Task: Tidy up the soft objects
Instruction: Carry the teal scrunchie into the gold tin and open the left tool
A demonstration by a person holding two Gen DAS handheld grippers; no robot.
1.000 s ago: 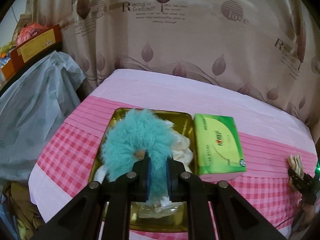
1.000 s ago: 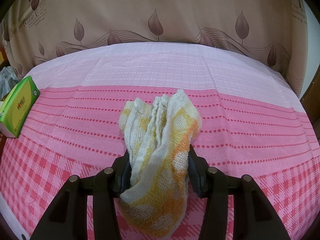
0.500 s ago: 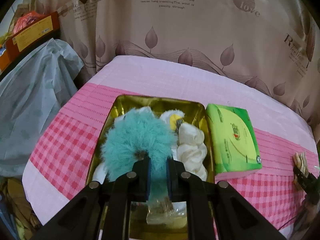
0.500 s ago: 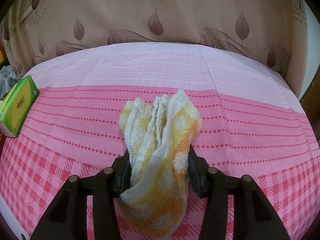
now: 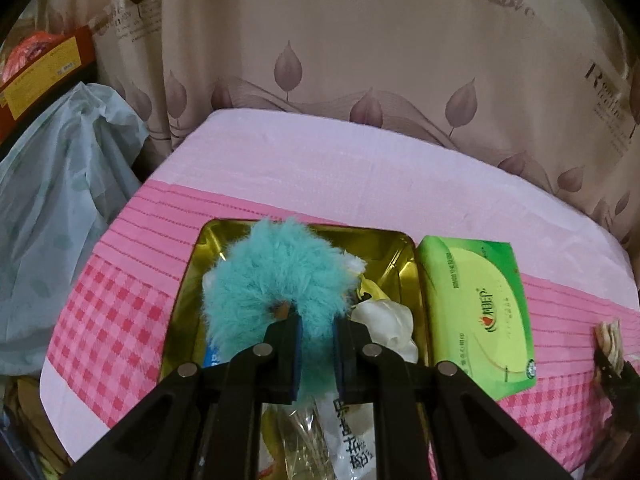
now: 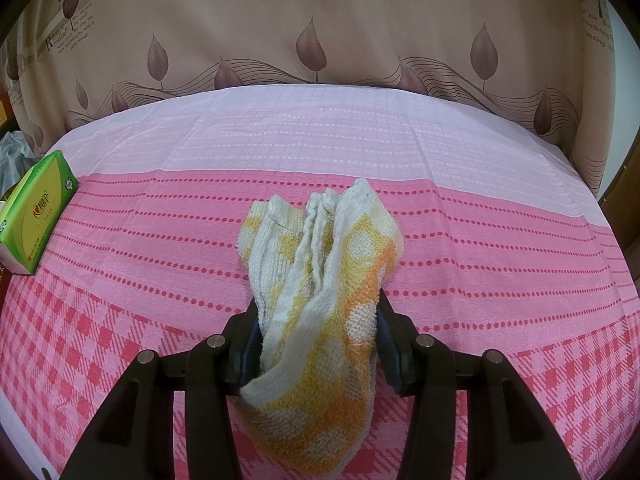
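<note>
The left gripper (image 5: pixel 316 354) is angled steeply downward over a gold metal tin (image 5: pixel 394 250), its jaws drawn narrow and clamped on the lower part of a teal fluffy ring (image 5: pixel 276 284), which stands up in front of the fingers and hangs above the tin's interior. Inside the tin lie a cream-white soft item (image 5: pixel 386 322) to the right of the ring and clear plastic packaging (image 5: pixel 344 436) with printed characters at the near end, partly hidden by the gripper frame. A green tissue pack (image 5: pixel 476 312) lies flat just beside the tin's right wall on the pink checked tablecloth (image 5: pixel 108 328). The right gripper (image 6: pixel 316 344) is likewise pitched downward over open tablecloth, jaws at a moderate width and closed against both sides of a bunched yellow-and-white towel (image 6: pixel 320 264). The towel's upper folds rise ahead of the fingers and its lower end droops below them; whether it touches the cloth cannot be determined. The same tissue pack appears at the far left edge of the right wrist view, well apart from the towel. A leaf-patterned curtain (image 6: pixel 320 20) backs the table.
</note>
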